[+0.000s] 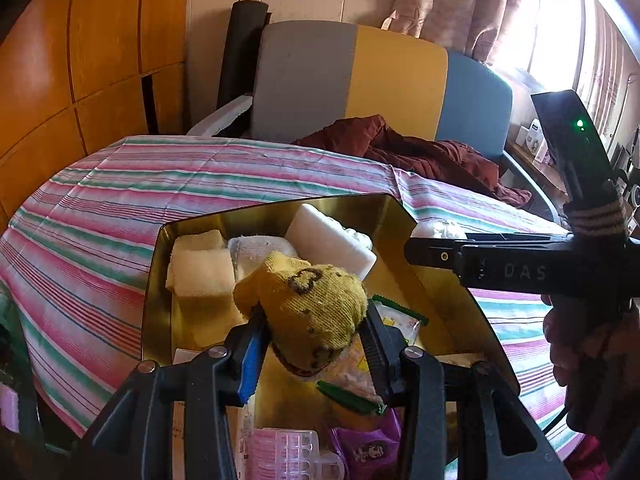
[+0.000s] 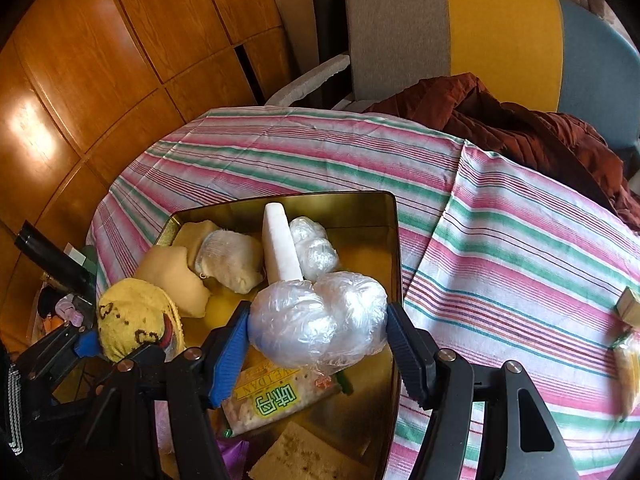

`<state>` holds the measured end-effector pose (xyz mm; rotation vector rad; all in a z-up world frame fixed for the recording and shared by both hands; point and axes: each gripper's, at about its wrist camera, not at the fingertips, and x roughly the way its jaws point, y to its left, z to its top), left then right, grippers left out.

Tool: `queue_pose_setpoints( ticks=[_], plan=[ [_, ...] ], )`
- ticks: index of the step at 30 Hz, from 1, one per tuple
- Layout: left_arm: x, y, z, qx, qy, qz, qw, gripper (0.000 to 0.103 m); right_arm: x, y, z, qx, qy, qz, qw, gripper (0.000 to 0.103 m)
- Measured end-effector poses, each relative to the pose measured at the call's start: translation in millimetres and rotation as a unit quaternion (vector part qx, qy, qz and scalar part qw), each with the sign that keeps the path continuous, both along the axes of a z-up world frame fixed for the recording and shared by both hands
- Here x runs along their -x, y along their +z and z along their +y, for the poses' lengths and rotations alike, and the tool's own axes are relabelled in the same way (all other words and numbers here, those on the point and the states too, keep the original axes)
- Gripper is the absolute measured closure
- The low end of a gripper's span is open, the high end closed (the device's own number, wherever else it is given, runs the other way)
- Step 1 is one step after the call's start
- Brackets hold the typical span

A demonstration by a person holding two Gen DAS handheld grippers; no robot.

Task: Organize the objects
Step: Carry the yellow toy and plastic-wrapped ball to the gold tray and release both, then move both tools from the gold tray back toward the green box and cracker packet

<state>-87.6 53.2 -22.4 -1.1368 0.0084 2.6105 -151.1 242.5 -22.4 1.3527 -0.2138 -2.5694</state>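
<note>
My left claw (image 1: 312, 328) pinches a yellow sock (image 1: 308, 304), right claw (image 2: 316, 332) a plastic-wrapped bundle (image 2: 316, 320), over the gold tin (image 2: 352, 204) on striped cloth (image 2: 520, 240)

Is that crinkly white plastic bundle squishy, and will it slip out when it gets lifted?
The plastic-wrapped bundle probably squishes: its film is wrinkled and it bulges in soft lobes between the right hand-held gripper pads. The shiny wrap looks slippery, so it might slide under a loose grip. It seems light for its size, likely staying in shape rather than flopping.

A grey-yellow-blue chair (image 2: 480, 32) stood at the striped tablecloth's (image 2: 320, 152) far edge — a maroon garment (image 2: 520, 128) heaped there; wooden panels (image 2: 80, 80) behind.
</note>
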Motion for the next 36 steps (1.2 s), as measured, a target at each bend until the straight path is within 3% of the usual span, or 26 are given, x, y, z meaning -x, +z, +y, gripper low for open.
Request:
queue_pose_setpoints(
  ticks=[2,4,7,14,19,26,36],
  plan=[
    [2,-1,1,0.000,-0.001,-0.003,1.0000,0.058,3,-2,0,0.001,0.000,-0.004,1.000,0.037],
    [6,-4,1,-0.002,-0.003,-0.009,1.0000,0.051,7,-6,-1,0.006,0.004,-0.011,1.000,0.033],
    [11,-6,0,-0.003,0.005,-0.020,0.9998,0.048,13,-9,1,0.025,-0.003,-0.015,1.000,0.018],
    [12,1,-12,-0.019,0.027,-0.017,0.9993,0.045,3,2,17,0.058,-0.029,-0.001,0.998,0.015],
    [6,9,-13,-0.024,0.028,-0.009,0.9993,0.045,-22,6,35,0.047,-0.051,0.005,0.998,0.012],
    [-6,18,10,-0.028,-0.012,-0.007,0.9995,0.045,-63,-6,82,0.020,-0.098,-0.012,0.995,0.009],
    [-25,25,56,-0.019,-0.077,-0.007,0.9968,0.045,-122,-23,174,0.008,-0.197,-0.032,0.980,0.003]
  ],
)
